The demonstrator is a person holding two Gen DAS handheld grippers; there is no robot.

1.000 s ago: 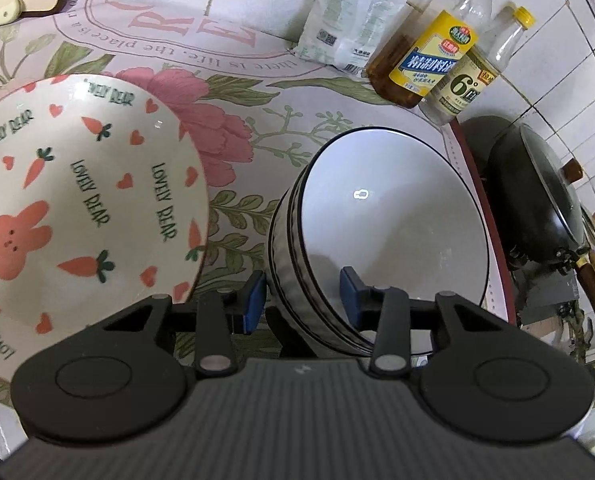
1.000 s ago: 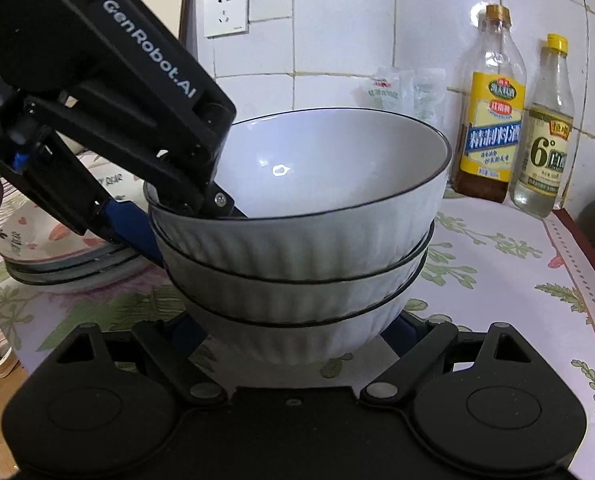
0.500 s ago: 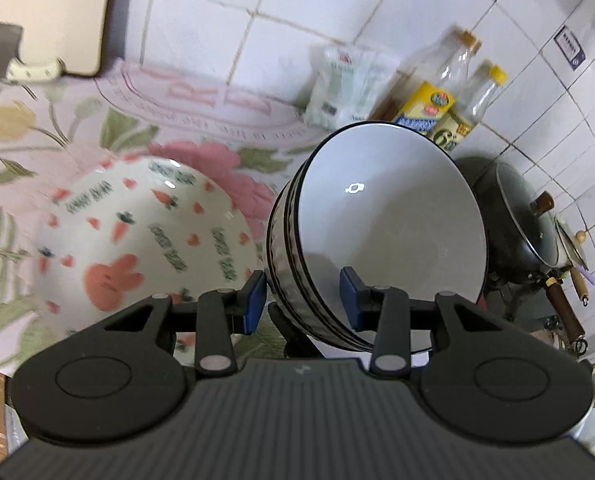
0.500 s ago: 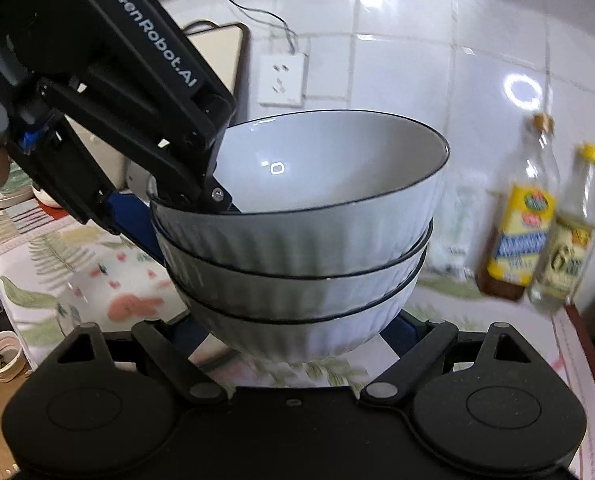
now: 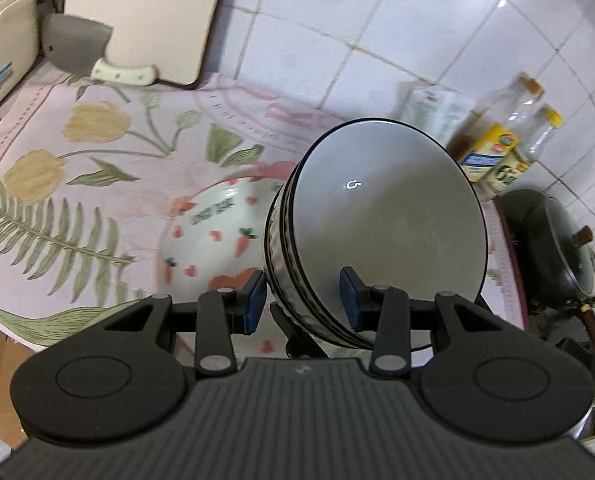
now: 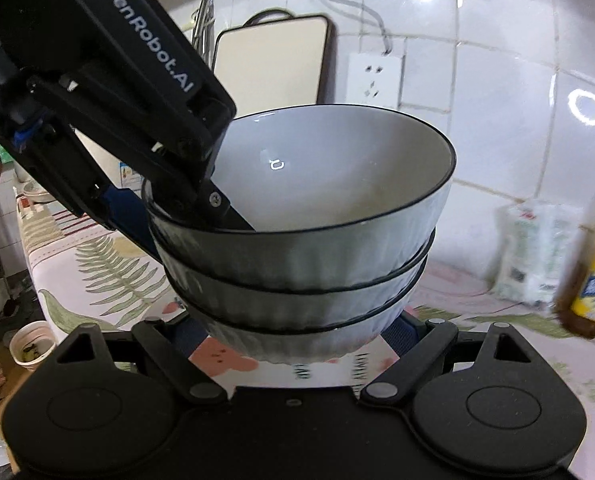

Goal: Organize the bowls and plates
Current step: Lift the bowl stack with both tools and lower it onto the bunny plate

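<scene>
A stack of three white ribbed bowls (image 5: 381, 232) with black rims hangs above the floral cloth, held from two sides. My left gripper (image 5: 302, 300) is shut on the stack's near rim, with one blue pad inside the top bowl and one outside. In the right wrist view that left gripper (image 6: 181, 220) comes down from the upper left onto the bowls (image 6: 317, 248). My right gripper (image 6: 297, 332) is spread wide and shut on the base of the bottom bowl. A rabbit-and-carrot plate (image 5: 213, 240) lies on the cloth below the stack, partly hidden by it.
Two bottles (image 5: 497, 148) and a plastic bag (image 5: 429, 108) stand by the tiled wall at right, beside a dark lidded wok (image 5: 557, 248). A cutting board (image 5: 145, 16) and a rice cooker (image 5: 1, 24) are at the back left. A wall socket (image 6: 373, 80) is above.
Both grippers have lifted the bowl stack up and away from the cloth together. The rabbit plate now looks smaller and farther below, and more wall is in view.
</scene>
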